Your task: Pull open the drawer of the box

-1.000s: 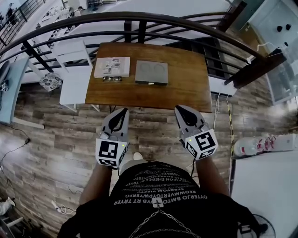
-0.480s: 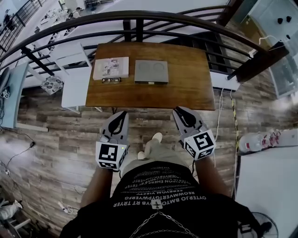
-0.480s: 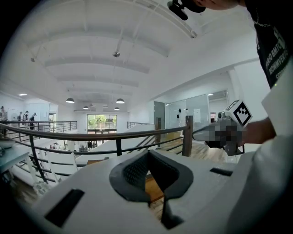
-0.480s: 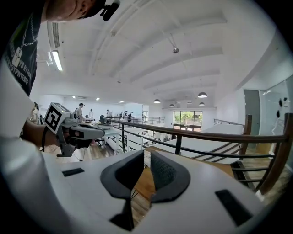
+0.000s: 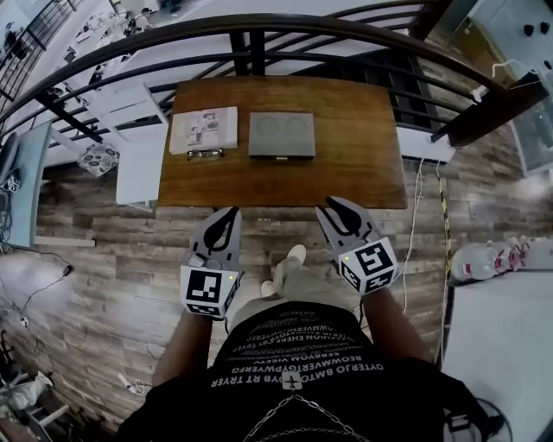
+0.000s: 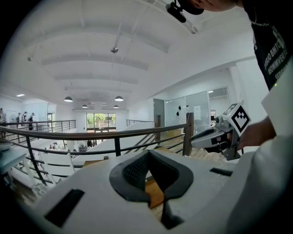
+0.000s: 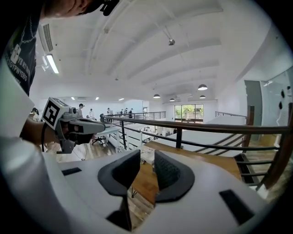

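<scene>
The grey flat box (image 5: 282, 135) lies on the wooden table (image 5: 354, 164), with its drawer front facing me and closed. Both grippers hover over the floor short of the table's near edge, well away from the box. My left gripper (image 5: 231, 211) is shut, tips together, and holds nothing; its own view shows the pads (image 6: 132, 172) meeting at the tip. The jaws of my right gripper (image 5: 333, 205) are opening, and there is a clear gap with nothing between them (image 7: 147, 154).
A white booklet (image 5: 205, 129) and a pair of glasses (image 5: 206, 154) lie left of the box. A dark curved railing (image 5: 259, 26) runs behind the table. White chairs (image 5: 130, 104) stand at the left. A cable (image 5: 413, 216) trails down the floor right of the table.
The right gripper's jaws have spread from shut to apart. The person has stepped forward, a foot now shows between the grippers, and the table sits slightly nearer.
</scene>
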`<state>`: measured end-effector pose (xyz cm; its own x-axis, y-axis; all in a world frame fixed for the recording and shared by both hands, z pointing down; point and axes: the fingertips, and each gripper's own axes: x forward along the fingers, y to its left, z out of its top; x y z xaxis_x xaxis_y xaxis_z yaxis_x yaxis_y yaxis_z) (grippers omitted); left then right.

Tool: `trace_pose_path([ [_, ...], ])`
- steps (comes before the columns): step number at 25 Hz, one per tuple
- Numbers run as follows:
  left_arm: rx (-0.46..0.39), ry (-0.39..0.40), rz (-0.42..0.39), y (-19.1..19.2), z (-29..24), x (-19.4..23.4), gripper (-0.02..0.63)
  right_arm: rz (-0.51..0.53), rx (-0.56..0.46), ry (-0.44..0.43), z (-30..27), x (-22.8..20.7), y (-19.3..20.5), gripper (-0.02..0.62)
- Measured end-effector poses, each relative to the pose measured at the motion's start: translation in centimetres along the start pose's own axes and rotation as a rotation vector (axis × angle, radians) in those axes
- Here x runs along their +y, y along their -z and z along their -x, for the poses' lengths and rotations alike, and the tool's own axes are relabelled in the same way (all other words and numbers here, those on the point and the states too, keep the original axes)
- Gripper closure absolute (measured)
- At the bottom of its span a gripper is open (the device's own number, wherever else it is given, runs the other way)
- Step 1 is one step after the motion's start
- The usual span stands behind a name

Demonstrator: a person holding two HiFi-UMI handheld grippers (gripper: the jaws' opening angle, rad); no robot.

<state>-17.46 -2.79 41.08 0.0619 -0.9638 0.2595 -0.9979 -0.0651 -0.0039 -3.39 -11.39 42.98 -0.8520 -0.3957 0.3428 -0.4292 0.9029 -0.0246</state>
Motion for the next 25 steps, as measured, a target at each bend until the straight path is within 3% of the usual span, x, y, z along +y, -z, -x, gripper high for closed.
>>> trace_pose_path([
  [20, 0.032, 0.028, -0.056, -3.4, -13.7, 1.8, 0.6, -0.036, -0.058, -0.02, -7.1, -10.4, -2.0, 0.497],
  [25, 0.043, 0.037, -0.036, -3.9, -17.1, 2.2, 0.6, -0.055, -0.07, -0.029, -8.4, -12.6, -2.5, 0.497],
])
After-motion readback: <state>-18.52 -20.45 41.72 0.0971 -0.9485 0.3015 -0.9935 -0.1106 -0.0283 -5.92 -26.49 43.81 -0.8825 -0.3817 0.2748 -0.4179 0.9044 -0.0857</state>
